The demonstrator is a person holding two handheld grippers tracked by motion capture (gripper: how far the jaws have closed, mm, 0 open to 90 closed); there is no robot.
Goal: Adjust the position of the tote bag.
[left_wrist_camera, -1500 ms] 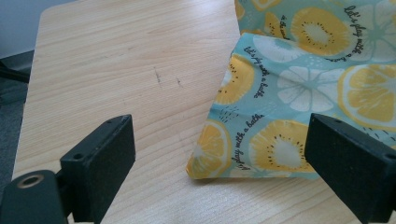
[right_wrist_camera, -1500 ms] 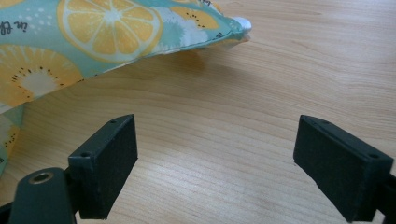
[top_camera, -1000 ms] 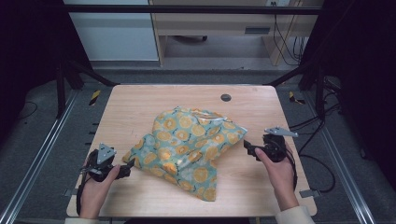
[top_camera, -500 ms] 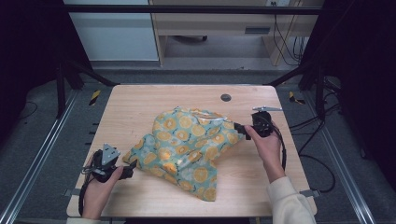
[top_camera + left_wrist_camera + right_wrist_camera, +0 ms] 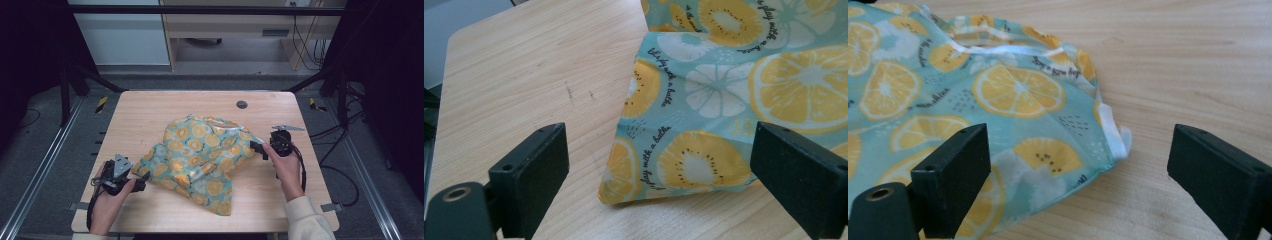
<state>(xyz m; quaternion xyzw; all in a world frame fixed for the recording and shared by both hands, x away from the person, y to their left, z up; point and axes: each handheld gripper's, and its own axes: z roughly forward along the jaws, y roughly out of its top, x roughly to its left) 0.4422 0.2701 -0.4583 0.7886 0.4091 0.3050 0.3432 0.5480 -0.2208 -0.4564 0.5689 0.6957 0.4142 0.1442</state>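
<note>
A teal cloth printed with orange and lemon slices [image 5: 202, 160] lies crumpled in the middle of the wooden table [image 5: 150, 115]. My left gripper [image 5: 141, 180] is at its near-left corner, jaws open, and that folded corner [image 5: 664, 165] lies on the table between and just ahead of them. At the cloth's right edge my right gripper [image 5: 257, 148] is open too. A white-hemmed corner [image 5: 1108, 135] of the cloth sits between its jaws, with nothing clamped.
A small dark round grommet [image 5: 242, 104] is set into the table near its far edge. Bare wood [image 5: 534, 75] runs left of the cloth. Black frame posts [image 5: 67, 85] and cables [image 5: 330, 135] stand around the table.
The right gripper has moved forward and left, from off the cloth's right side up to its right corner. The left gripper has shifted slightly right, toward the near-left corner.
</note>
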